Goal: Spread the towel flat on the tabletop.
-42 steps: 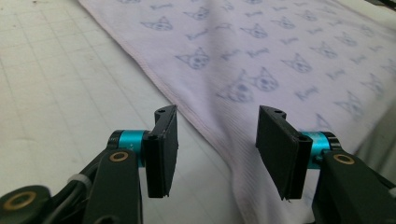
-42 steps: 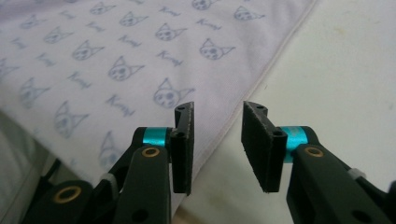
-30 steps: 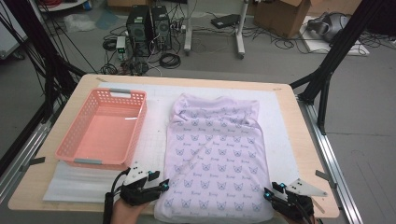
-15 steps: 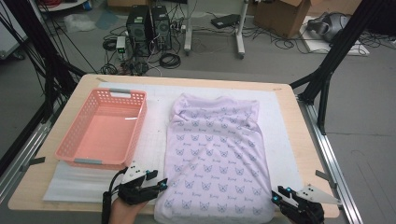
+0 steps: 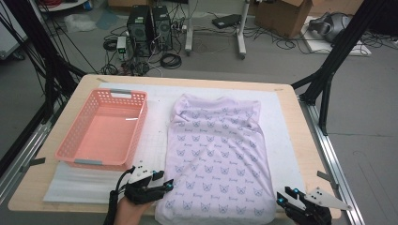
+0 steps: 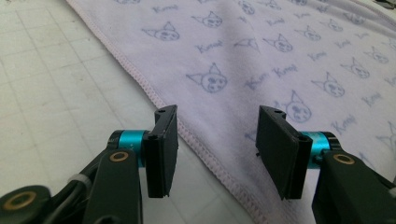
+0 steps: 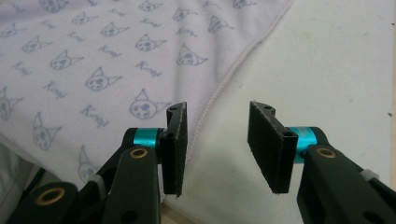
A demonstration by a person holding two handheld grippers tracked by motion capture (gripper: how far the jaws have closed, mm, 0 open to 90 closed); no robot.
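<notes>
A lilac cloth (image 5: 216,154) printed with cat faces lies flat on the white mat (image 5: 155,136), its far end rumpled. My left gripper (image 5: 165,184) is at the cloth's near left corner. In the left gripper view it (image 6: 217,149) stands open and the cloth's stitched hem (image 6: 205,149) runs between the jaws, untouched by the pads. My right gripper (image 5: 280,198) sits just off the near right corner. Its jaws (image 7: 217,144) have just been opening and stand open over bare mat, with the hem (image 7: 219,88) beside the left jaw and nothing held.
A pink plastic basket (image 5: 75,150) stands on the left part of the table with nothing in it. The wooden table's front edge (image 5: 56,208) is close under both hands. Computers and cables (image 5: 145,28) lie on the floor beyond the table.
My right gripper has slid a little to the right, off the cloth's near right corner, and its jaws stand wider. The left gripper and the cloth have stayed put.
</notes>
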